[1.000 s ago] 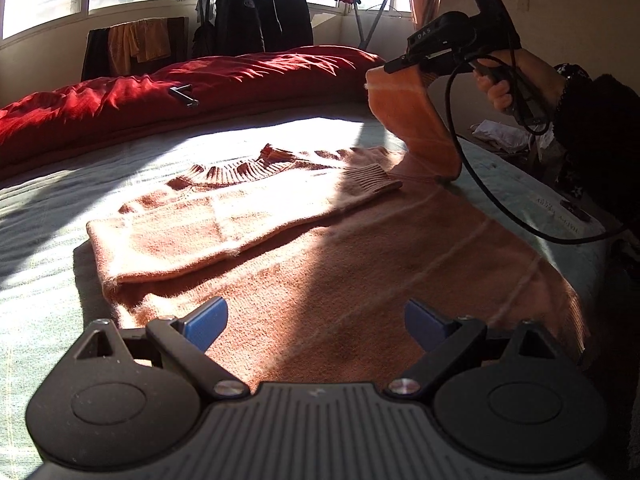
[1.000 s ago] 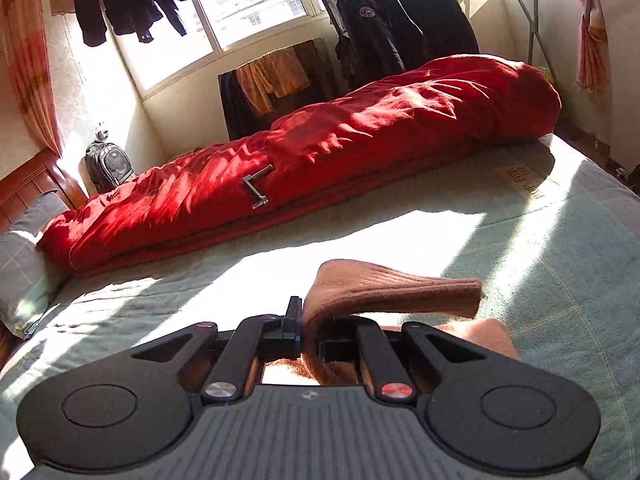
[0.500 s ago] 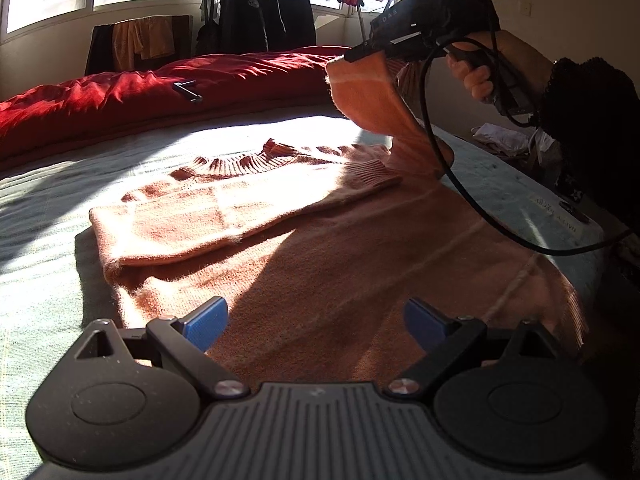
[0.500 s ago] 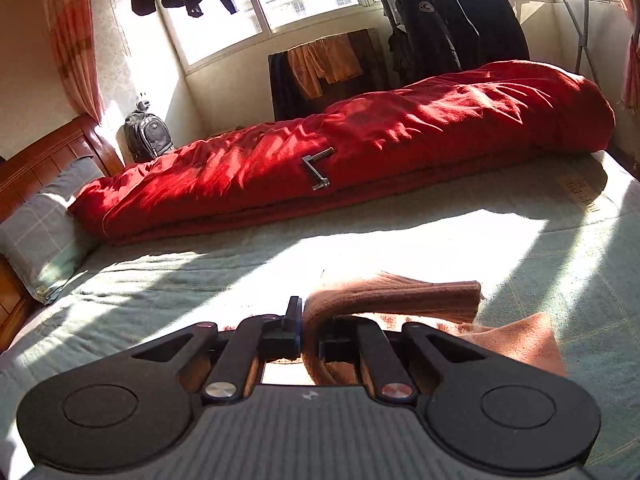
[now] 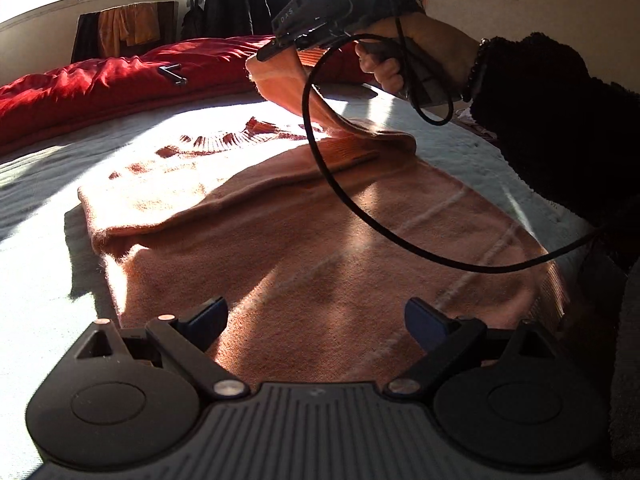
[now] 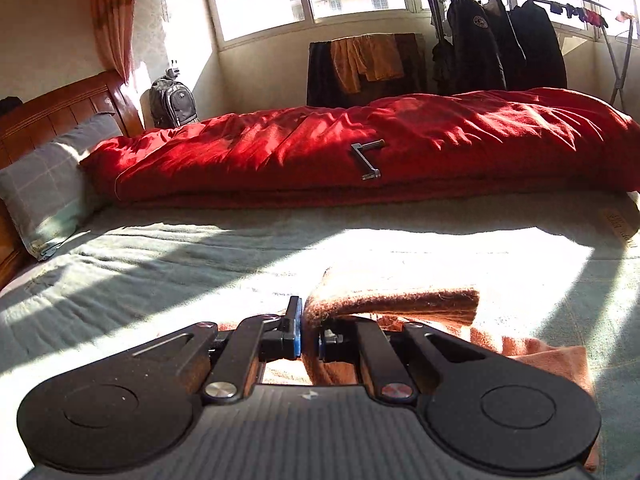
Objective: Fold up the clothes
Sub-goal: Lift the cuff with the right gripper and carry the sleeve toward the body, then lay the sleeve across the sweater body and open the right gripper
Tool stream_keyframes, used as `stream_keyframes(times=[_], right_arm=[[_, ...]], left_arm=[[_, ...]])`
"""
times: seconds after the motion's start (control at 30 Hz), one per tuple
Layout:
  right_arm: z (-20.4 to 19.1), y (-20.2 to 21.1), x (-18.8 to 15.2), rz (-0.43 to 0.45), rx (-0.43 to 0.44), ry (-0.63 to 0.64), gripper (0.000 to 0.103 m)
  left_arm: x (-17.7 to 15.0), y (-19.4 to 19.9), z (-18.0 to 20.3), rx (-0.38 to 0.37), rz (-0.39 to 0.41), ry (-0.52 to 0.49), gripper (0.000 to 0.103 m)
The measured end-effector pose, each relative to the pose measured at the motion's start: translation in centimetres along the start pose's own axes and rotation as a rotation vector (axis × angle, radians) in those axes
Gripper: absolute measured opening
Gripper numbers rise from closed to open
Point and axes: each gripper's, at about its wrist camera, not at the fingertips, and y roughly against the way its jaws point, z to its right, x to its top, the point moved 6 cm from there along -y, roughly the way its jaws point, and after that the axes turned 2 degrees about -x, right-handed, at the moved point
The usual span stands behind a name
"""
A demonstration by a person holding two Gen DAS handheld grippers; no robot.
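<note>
Left wrist view: we see the left claw [image 5: 316,316] with its blue pads spread wide and nothing between them. It hovers over the near hem of the sweater [image 5: 312,240], which lies flat on the bed [image 5: 48,168] directly ahead of the fingers. One sleeve is already folded across the sweater's chest, on the left side of the view. Beyond it, the right claw [image 5: 266,53], held in a hand [image 5: 416,52] with a dark sleeve [image 5: 560,120], pinches the other sleeve's cuff [image 5: 276,80] and holds it raised above the sweater's far right corner. The lifted sleeve hangs from the claw down to the shoulder. A black cable [image 5: 352,200] loops from that claw across the view. A red duvet [image 5: 100,84] lies along the far edge of the bed.

Right wrist view: we see the right claw [image 6: 309,340] pressed together on the cuff [image 6: 392,304]. The knit passes up between the pads and flops over to the right of the fingers. More of the sweater [image 6: 552,360] shows below and to the right. The bed [image 6: 160,256] lies ahead, with the duvet [image 6: 360,152] across it and a grey pillow [image 6: 48,184] at left.
</note>
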Motion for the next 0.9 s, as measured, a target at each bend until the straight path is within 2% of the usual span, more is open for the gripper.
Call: stream_keyframes(times=[0.17,0.33,0.5,0.63,0.7,0.8,0.87,0.9], right_arm=[[-4.0,-2.1,-2.8,-0.027,-0.041,0.185,0.008],[-6.8,-4.6,-6.3,-0.094,-0.078,0.36,0.008],[-8.3,-6.0,-9.2,-0.155,-0.079,0.453,0.008],[-8.9,-6.4,-10.1,-0.169,-0.089,0.522,0.009],[-9.1,-6.5,-10.3,-0.181,-0.08,0.534,0.015],[-9.5,-6.7,-10.5,-0.2,-0.055,0.536,0.029],[-9.9,-6.7,-10.7,-0.209,-0.032,0.529,0.044],[-10.1,-6.7,-10.8,-0.212,-0.023,0.529,0.047]], left_arm=[[-0.8,0.4,-0.1,0.023,-0.052,-0.012,0.095],[-1.2,0.6,0.0,0.031,-0.063,0.0,0.095],[-1.3,0.5,-0.2,0.033,-0.062,0.013,0.095],[-1.3,0.4,-0.5,0.036,-0.063,0.022,0.095],[-1.3,0.2,-0.6,0.036,-0.064,0.025,0.095],[-1.3,0.1,-0.6,0.04,-0.062,0.029,0.095],[-1.3,0.1,-0.7,0.038,-0.056,0.034,0.095],[-1.3,0.1,-0.7,0.036,-0.054,0.037,0.095]])
